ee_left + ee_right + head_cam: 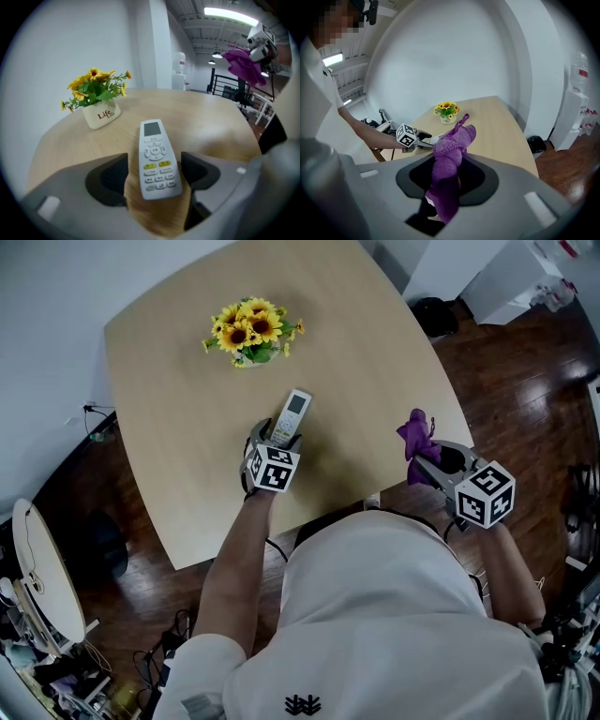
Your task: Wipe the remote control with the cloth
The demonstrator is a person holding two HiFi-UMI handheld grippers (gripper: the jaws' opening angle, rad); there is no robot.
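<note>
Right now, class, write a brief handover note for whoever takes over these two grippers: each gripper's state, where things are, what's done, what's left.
Left gripper: open, jaws either side of the remote control, not clamped on it.
Right gripper: shut on the purple cloth, held in the air near the table's right edge.
Remote: face up on the table, flower pot beyond it.
Done: cloth is in hand.
Left: bring cloth to remote and wipe; they are not yet touching.
</note>
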